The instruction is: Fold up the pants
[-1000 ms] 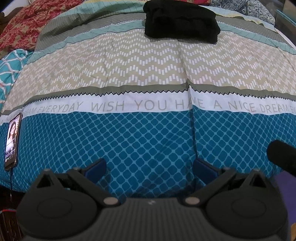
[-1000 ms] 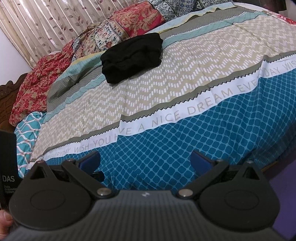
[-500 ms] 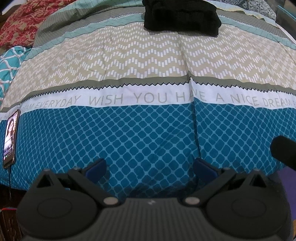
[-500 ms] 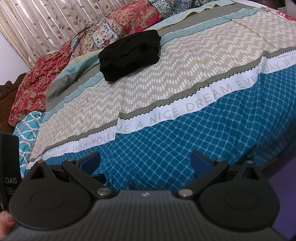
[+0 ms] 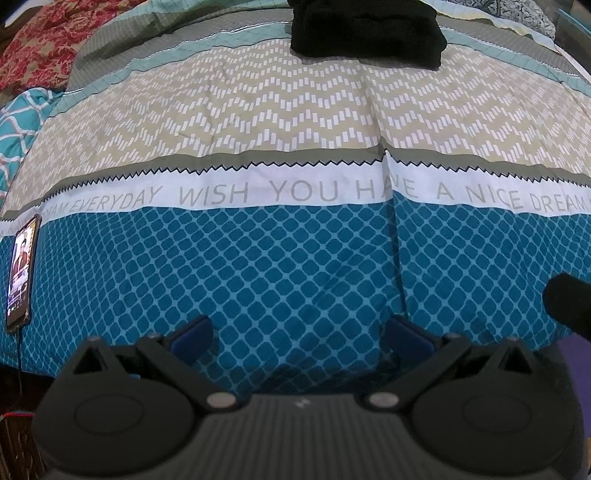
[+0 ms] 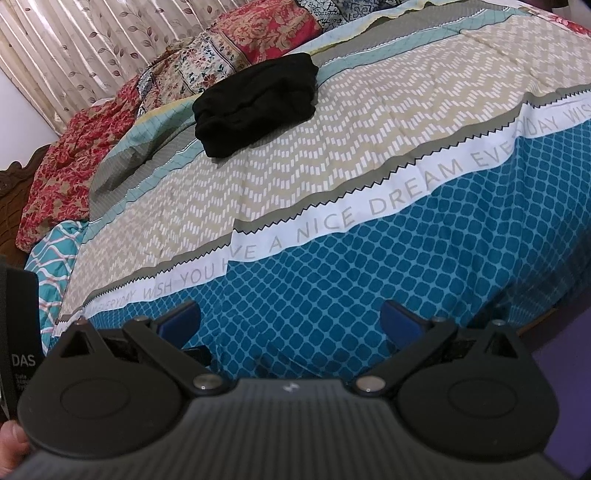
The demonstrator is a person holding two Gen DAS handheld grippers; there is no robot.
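The black pants [image 5: 365, 29] lie folded in a thick bundle at the far side of the bed, at the top edge of the left wrist view and upper middle of the right wrist view [image 6: 258, 103]. My left gripper [image 5: 299, 330] is open and empty over the blue diamond band at the bed's near edge, far from the pants. My right gripper [image 6: 290, 319] is open and empty too, over the same near edge.
A patterned bedspread [image 5: 288, 192] with a text band covers the bed. A lit phone [image 5: 21, 271] with a cable lies at the near left edge. Floral pillows [image 6: 236, 40] and a curtain [image 6: 92, 44] stand behind. The other gripper's black body [image 5: 570, 306] shows at right.
Both grippers have drawn slightly lower and nearer the bed's front edge; the pants have slid toward the top of the left wrist view. The jaws stay open.
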